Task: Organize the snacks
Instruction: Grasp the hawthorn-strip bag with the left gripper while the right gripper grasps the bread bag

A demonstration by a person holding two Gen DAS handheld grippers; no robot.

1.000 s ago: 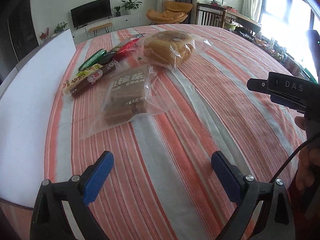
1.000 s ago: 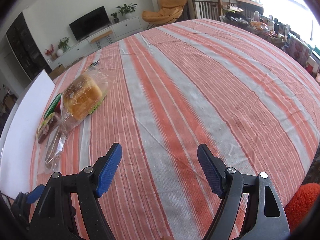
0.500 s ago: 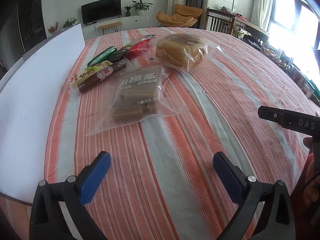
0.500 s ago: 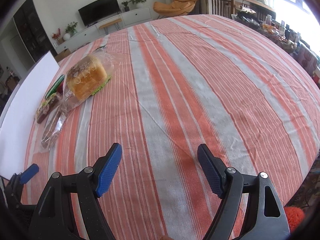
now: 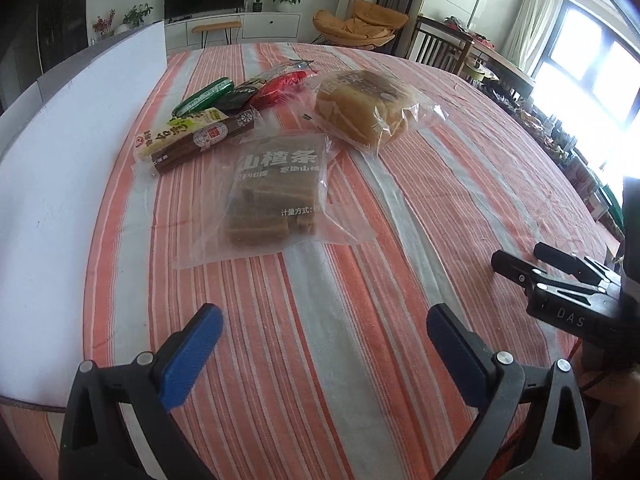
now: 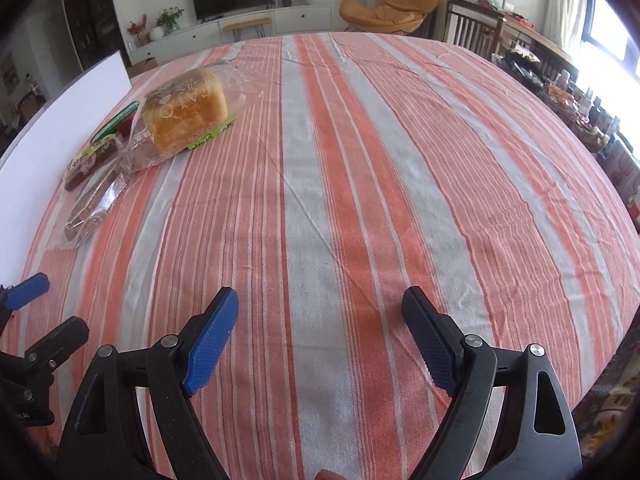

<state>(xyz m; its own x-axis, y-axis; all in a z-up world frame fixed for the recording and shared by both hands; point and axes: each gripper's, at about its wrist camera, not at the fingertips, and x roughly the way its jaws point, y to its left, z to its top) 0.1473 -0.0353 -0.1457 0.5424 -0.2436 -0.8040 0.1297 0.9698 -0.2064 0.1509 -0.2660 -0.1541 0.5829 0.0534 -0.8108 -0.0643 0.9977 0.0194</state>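
Several wrapped snacks lie on the striped tablecloth [image 5: 400,240]. A clear bag of brown hawthorn strips [image 5: 272,200] lies nearest my left gripper [image 5: 320,344], which is open and empty just short of it. Behind it are a bagged bread loaf [image 5: 360,106], a brown-and-yellow bar pack [image 5: 192,140], a green pack [image 5: 204,96], a dark pack [image 5: 240,94] and a red pack [image 5: 280,86]. My right gripper [image 6: 320,336] is open and empty over bare cloth; the loaf [image 6: 184,114] and the strip bag [image 6: 92,204] lie at its far left.
A white board [image 5: 60,168] runs along the left side of the table, also in the right wrist view [image 6: 52,112]. The right gripper's body [image 5: 568,296] shows at the right edge of the left wrist view. Chairs and a cluttered side table stand beyond the far edge.
Both grippers have shifted slightly; the snacks now sit a little more central in the left wrist view. Both stay open and nothing on the table has moved.
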